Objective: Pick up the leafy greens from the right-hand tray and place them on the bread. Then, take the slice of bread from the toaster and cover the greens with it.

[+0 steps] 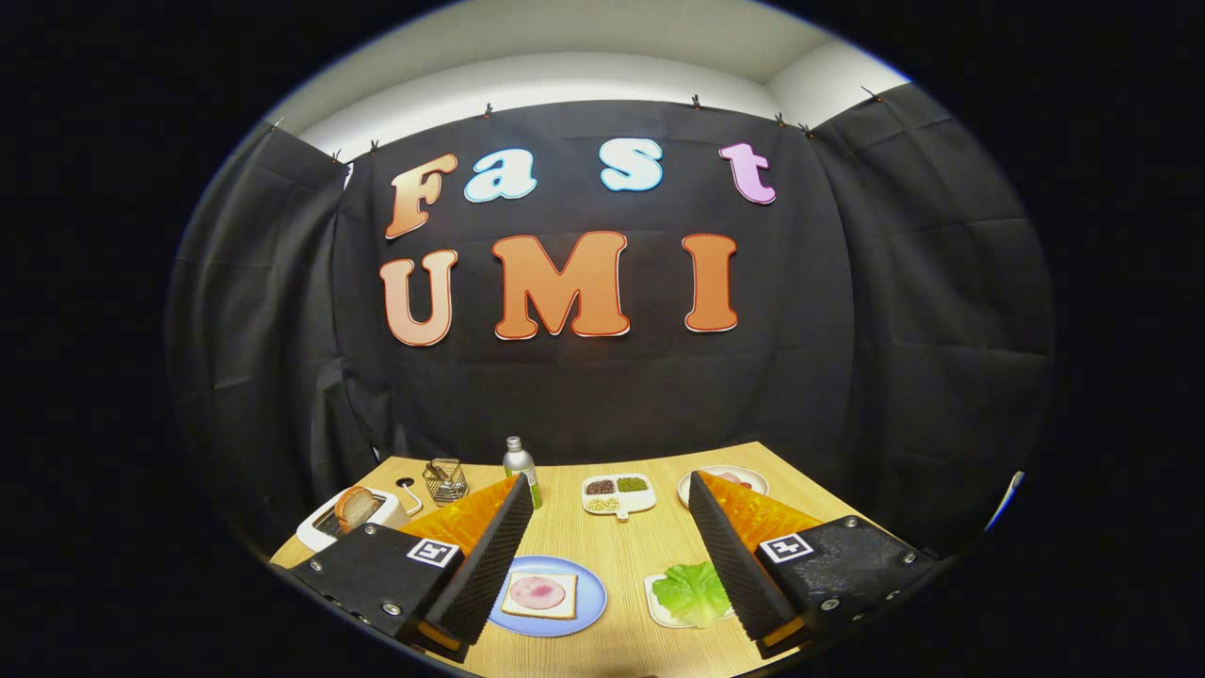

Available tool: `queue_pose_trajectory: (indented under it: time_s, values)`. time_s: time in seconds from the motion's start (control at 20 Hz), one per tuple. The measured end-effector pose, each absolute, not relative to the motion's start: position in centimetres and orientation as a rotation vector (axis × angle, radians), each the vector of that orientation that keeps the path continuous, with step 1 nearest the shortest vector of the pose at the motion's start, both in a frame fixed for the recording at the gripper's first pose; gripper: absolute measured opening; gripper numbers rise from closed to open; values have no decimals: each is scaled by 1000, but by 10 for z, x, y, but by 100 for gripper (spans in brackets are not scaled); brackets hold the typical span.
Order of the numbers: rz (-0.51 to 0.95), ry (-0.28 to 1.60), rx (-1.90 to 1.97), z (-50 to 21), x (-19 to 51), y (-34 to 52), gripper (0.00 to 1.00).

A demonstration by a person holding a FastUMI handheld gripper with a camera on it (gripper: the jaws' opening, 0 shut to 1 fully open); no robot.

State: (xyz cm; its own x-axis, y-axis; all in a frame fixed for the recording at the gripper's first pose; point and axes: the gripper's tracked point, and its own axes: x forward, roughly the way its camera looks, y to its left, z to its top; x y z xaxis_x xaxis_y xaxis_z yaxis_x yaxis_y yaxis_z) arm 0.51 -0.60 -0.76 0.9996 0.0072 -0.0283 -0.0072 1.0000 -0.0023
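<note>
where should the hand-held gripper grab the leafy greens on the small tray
Probably from above, pinching the raised, ruffled middle of the leafy greens. They lie flat on the small tray, so a side approach would likely hit its rim. The hand-held gripper is open, holding nothing.

On the wooden table, toward its back edge near the black cloth wall, stands a small metal bottle with a pale cap and a green band low on its body. To one side of it sits a little wire basket, and close by that a black cable end lies on the tabletop. On the bottle's other side rests a white divided dish whose compartments hold dark, green and pale yellow grains or beans. Further along lies a round pale plate with something pinkish on it, too small to tell.
</note>
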Motion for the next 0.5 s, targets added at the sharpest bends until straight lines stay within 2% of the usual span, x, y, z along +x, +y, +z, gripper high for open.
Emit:
queue_pose_trajectory:
  time_s: [0.5]
  values:
    - [-9, 48, -13, -25, 18, -14, 100]
